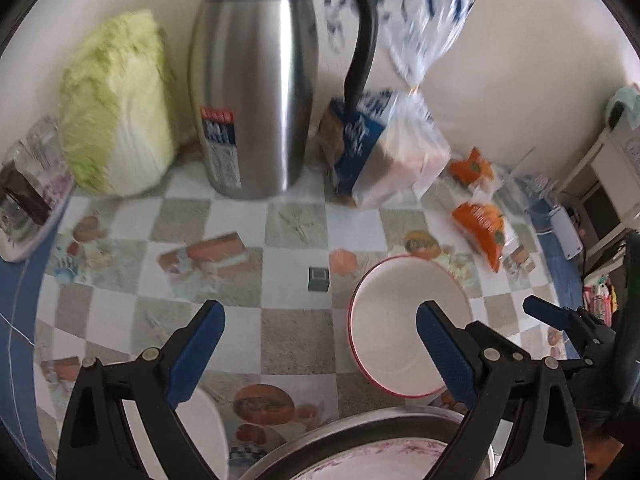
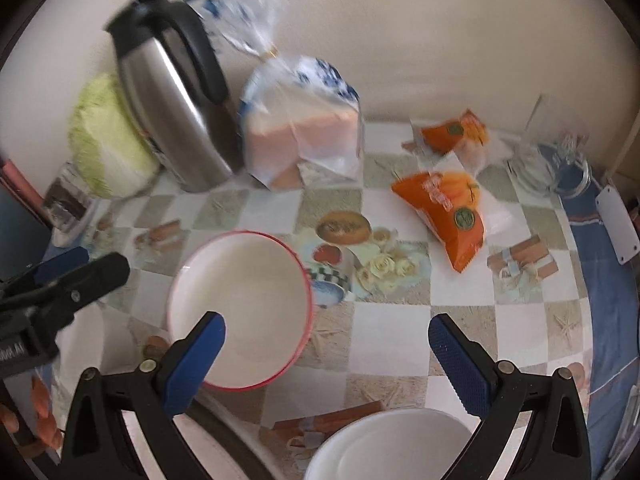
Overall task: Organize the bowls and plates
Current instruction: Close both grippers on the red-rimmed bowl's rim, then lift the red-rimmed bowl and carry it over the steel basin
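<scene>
A white bowl with a red rim (image 1: 394, 320) (image 2: 244, 300) sits upright on the checked tablecloth between both grippers. My left gripper (image 1: 320, 346) is open above the cloth, its right finger over the bowl's near side. My right gripper (image 2: 328, 360) is open too; its left finger overlaps the bowl's near rim and its right finger is over bare cloth. Nothing is pressed between either pair of pads. A pink-flowered plate (image 1: 380, 456) lies in a metal basin (image 1: 360, 426) at the bottom edge. A plain white bowl (image 2: 392, 444) is below my right gripper. Each gripper shows in the other's view (image 1: 560, 320) (image 2: 86, 266).
Along the back wall stand a cabbage (image 1: 116, 112), a steel thermos jug (image 1: 252, 92) and a bagged loaf of bread (image 1: 384, 148). Two orange snack packets (image 2: 448, 212) lie right of the bowl. Glassware (image 2: 548, 164) is at the far right. Another white dish (image 1: 210, 432) lies at the lower left.
</scene>
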A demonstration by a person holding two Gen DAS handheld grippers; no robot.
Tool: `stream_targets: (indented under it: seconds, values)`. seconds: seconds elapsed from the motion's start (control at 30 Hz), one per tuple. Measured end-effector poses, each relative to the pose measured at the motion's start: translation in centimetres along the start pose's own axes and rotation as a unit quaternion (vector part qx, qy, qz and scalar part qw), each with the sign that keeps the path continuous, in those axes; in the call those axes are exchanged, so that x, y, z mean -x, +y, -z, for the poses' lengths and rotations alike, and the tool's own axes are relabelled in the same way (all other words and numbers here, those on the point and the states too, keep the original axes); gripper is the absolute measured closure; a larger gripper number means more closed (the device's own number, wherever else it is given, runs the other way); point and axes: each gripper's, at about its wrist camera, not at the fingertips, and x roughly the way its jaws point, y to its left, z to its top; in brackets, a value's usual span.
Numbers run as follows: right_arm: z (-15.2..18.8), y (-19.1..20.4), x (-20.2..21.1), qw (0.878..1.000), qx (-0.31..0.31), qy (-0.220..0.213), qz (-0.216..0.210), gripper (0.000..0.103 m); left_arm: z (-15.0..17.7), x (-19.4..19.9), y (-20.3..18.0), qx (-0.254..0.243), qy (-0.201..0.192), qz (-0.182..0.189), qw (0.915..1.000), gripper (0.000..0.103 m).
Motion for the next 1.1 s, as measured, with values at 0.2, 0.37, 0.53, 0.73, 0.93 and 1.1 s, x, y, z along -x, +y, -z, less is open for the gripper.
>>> stream_targets:
  seconds: [0.2,0.37,0.53,0.73,0.93,1.1]
  values:
    - [-0.4,-0.6,-2.4,0.999,-0.01,0.035,-0.019,0.05,0.0,-3.0,-0.7,0.003,0.034,0.007,0.9994,0.031]
    - [-0.3,-0.3,-4.3,0.997,-0.011,0.064,-0.037,0.071,0.6,-5.7,-0.8,0.018,0.078,0.026,0.9964,0.056]
    - [-0.2,0.3,-5.3,0.995,-0.01,0.075,-0.063,0.089,1.6,-7.6,-1.1,0.018,0.117,0.039,0.9922,0.085]
    - [-0.4,0.3,-4.7,0.997,-0.006,0.054,-0.06,0.091,1.8,-7.2,-2.3,-0.001,0.097,0.036,0.9946,0.091]
    - [-1.8,0.5,-1.1,0.999,0.002,0.016,-0.052,0.092,1.1,-4.5,-2.9,0.0,0.062,0.041,0.9973,0.092]
    - [-1.7,1.2,2.1,0.999,0.014,-0.006,-0.044,0.092,1.5,-0.5,-4.3,-0.011,0.021,0.028,0.9993,0.092]
